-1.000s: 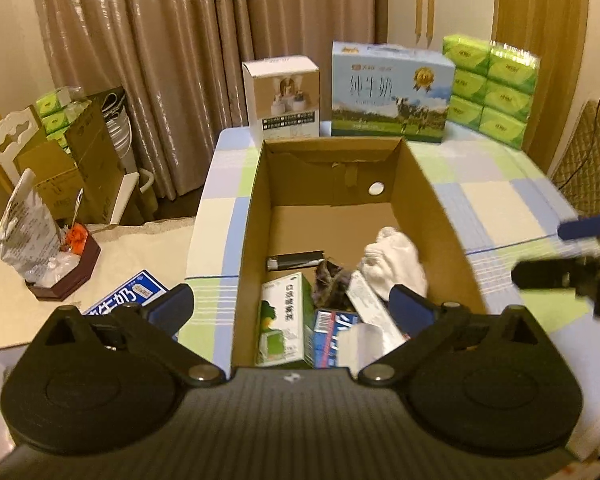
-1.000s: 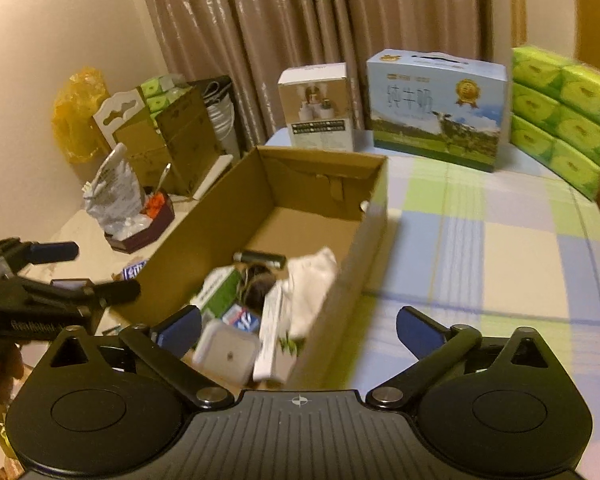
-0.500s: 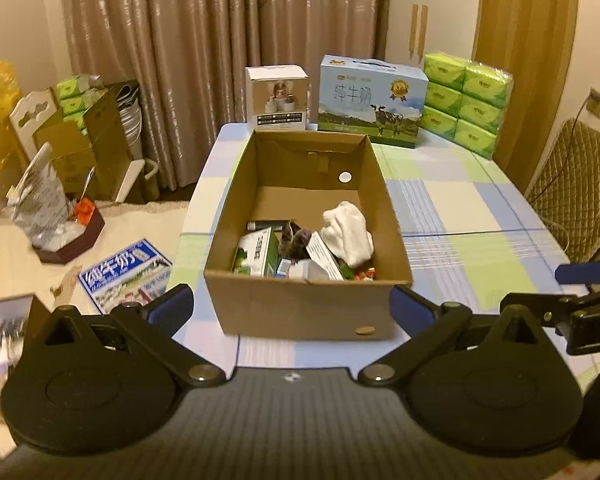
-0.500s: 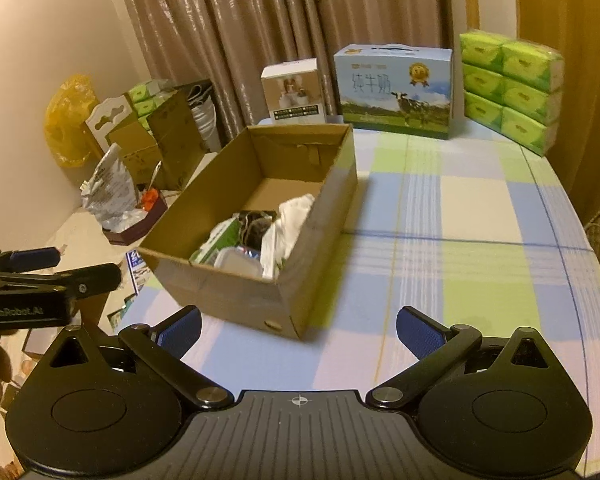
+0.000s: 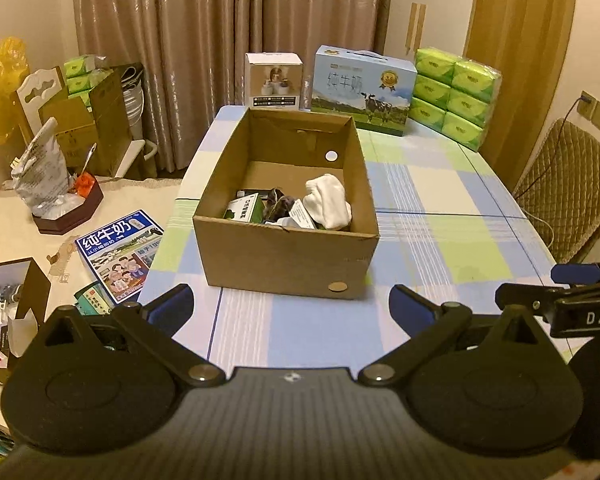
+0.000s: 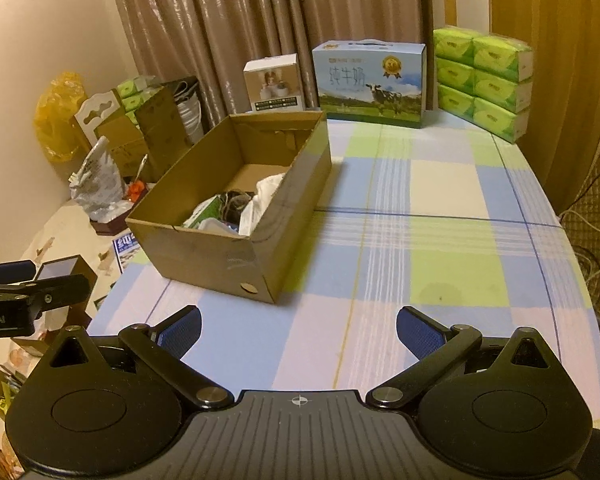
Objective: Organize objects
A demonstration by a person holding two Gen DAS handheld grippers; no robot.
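2 tongs, both spread wide and holding nothing: my left gripper (image 5: 290, 306) and right gripper (image 6: 298, 330) hover over the near edge of the tabletop (image 6: 440, 196). Beyond them the cardboard box (image 5: 288, 256) sits toward the left edge, a white cloth (image 5: 328, 200) and what look like small cartons heaped at its near end. Risk: the box stands close to that edge, so a sideways nudge could tip it off.
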